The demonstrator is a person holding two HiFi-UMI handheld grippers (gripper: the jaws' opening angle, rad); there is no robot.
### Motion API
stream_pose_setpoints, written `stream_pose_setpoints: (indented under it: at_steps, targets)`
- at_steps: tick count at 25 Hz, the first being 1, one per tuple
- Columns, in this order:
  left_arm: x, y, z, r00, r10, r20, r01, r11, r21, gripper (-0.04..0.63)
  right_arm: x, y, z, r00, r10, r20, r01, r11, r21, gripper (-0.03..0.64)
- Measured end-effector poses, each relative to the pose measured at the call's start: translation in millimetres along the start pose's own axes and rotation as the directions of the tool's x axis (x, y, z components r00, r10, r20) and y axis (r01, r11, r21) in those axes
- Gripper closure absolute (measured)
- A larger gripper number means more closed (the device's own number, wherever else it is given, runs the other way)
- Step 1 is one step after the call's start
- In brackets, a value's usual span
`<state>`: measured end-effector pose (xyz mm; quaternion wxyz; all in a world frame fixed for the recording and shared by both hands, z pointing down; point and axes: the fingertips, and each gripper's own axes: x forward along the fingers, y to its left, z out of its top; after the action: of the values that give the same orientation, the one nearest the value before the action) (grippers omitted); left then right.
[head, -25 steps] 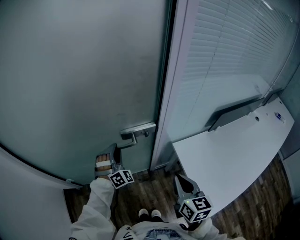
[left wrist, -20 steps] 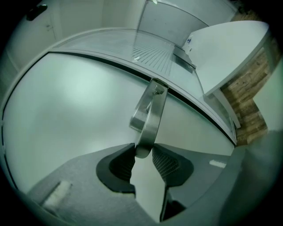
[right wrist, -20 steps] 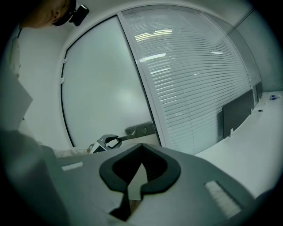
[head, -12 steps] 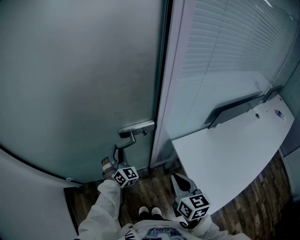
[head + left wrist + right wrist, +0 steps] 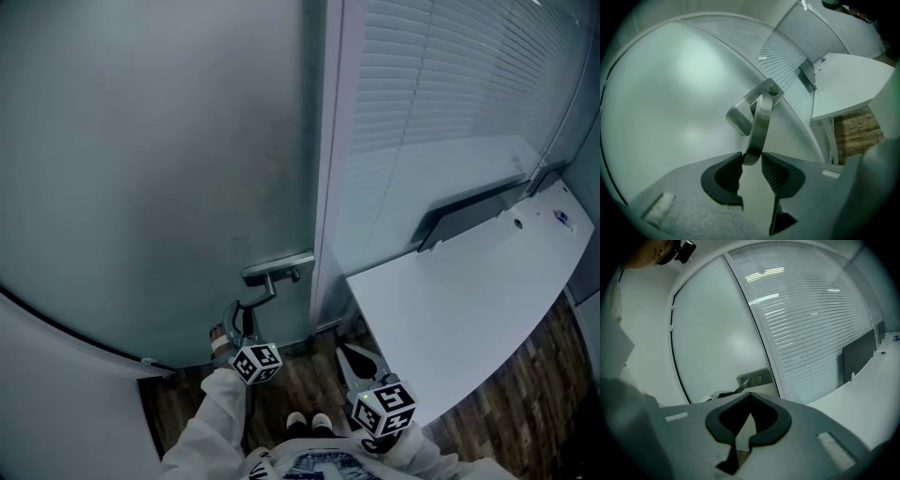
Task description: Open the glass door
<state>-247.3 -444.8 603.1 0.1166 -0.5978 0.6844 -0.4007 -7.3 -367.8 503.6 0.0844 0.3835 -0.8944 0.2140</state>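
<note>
The frosted glass door (image 5: 159, 169) fills the left half of the head view, closed against a pale frame post (image 5: 328, 187). Its metal lever handle (image 5: 758, 123) sits low on the door beside that post and slopes downward from its backplate (image 5: 278, 267).

The left gripper (image 5: 752, 161) clamps the free end of the lever. Only the left gripper view shows this: the lever's tip lies between the two ribbed pads (image 5: 776, 172) and is pressed from both sides. In the head view the same gripper is a small dark shape below the backplate, and the contact itself is too small to make out.

The right gripper (image 5: 750, 397) is empty, its jaw tips closed together; it is held apart from the door, above the wood floor (image 5: 187, 403). The right gripper view alone gives the door's full height, with the handle seen from a distance.

Right of the post stands a glazed panel with slatted blinds (image 5: 441, 84). Before it a white desk (image 5: 469, 309) carries a dark flat panel (image 5: 469, 211). A white sleeve (image 5: 211, 422) leads to the left gripper.
</note>
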Motion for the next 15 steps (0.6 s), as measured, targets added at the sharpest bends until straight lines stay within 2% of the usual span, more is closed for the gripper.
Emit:
stream_pose_setpoints:
  at_steps: [4, 15]
  targets:
    - [-19, -7, -3, 1.000, -0.016, -0.008, 0.017, 0.999, 0.041, 0.471, -8, 0, -5, 1.000, 0.001, 0.002, -0.001, 1.000, 0.011, 0.612]
    - [-61, -5, -3, 1.000, 0.003, -0.030, -0.001, 0.998, 0.058, 0.471, -19, -3, -2, 1.000, 0.013, 0.024, -0.013, 0.999, 0.029, 0.612]
